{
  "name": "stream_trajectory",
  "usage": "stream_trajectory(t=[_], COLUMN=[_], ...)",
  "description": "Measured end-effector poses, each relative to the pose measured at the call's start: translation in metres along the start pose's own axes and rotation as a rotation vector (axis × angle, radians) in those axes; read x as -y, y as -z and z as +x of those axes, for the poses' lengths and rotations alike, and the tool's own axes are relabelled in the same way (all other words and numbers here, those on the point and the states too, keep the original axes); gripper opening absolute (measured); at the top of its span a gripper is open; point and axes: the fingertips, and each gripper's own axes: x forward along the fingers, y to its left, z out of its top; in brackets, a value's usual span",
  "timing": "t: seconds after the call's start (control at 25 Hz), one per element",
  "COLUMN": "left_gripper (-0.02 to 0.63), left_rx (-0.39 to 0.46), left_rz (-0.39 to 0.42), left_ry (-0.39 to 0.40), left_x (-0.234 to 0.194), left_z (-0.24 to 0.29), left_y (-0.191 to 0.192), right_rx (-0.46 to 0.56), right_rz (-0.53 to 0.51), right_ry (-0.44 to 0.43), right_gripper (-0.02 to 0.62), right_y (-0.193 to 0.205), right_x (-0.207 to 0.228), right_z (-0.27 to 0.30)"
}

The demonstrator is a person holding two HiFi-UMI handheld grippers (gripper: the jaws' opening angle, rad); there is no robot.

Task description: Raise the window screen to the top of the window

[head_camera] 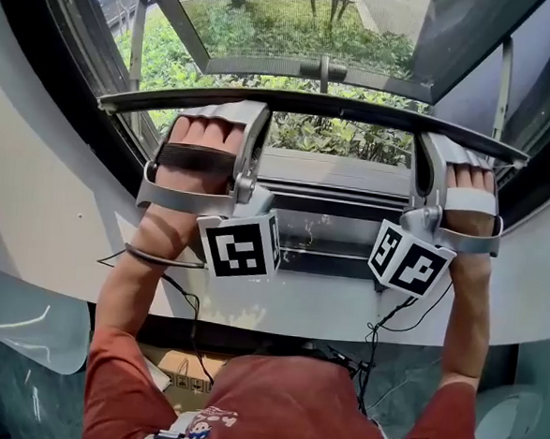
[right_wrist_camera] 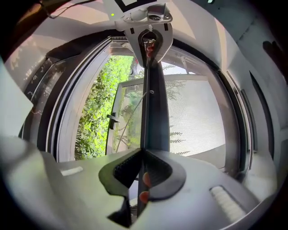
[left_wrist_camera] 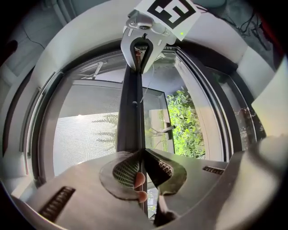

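Note:
The window screen's dark bottom bar (head_camera: pixel 321 104) runs across the window opening in the head view, lifted well above the sill. My left gripper (head_camera: pixel 219 109) is shut on the bar's left part and my right gripper (head_camera: pixel 463 144) is shut on its right part. In the left gripper view the bar (left_wrist_camera: pixel 131 112) runs from my left gripper (left_wrist_camera: pixel 143 153) to the other gripper at the top, with the grey mesh (left_wrist_camera: pixel 85 134) on one side. The right gripper view shows the same bar (right_wrist_camera: pixel 152 112) pinched in my right gripper (right_wrist_camera: pixel 143 152), mesh (right_wrist_camera: pixel 193 117) beside it.
Below the bar lie the window sill and track (head_camera: pixel 334 185). An outward-opened glass pane with a handle (head_camera: pixel 323 72) stands beyond, with green bushes (head_camera: pixel 297 37) outside. Dark window frame (head_camera: pixel 42 57) flanks both sides. A cardboard box (head_camera: pixel 175 371) sits on the floor below.

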Motion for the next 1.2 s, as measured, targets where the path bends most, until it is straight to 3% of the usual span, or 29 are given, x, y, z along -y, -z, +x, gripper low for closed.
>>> stream_trajectory(t=[0.52, 0.88, 1.2], left_gripper=[0.044, 0.046, 0.052], left_rx=[-0.02, -0.031, -0.065], left_rz=[0.056, 0.068, 0.127], left_ry=[-0.123, -0.18, -0.204], left_x=[-0.03, -0.104, -0.125], left_z=[0.0, 0.003, 0.007], left_y=[-0.001, 0.001, 0.002], right_rx=[-0.038, -0.038, -0.04], right_rz=[-0.058, -0.07, -0.085], right_ry=[0.09, 0.154, 0.187], right_gripper=[0.044, 0.046, 0.049], right_y=[0.003, 0.007, 0.006], right_x=[0.021, 0.096, 0.116], right_z=[0.003, 0.012, 0.019])
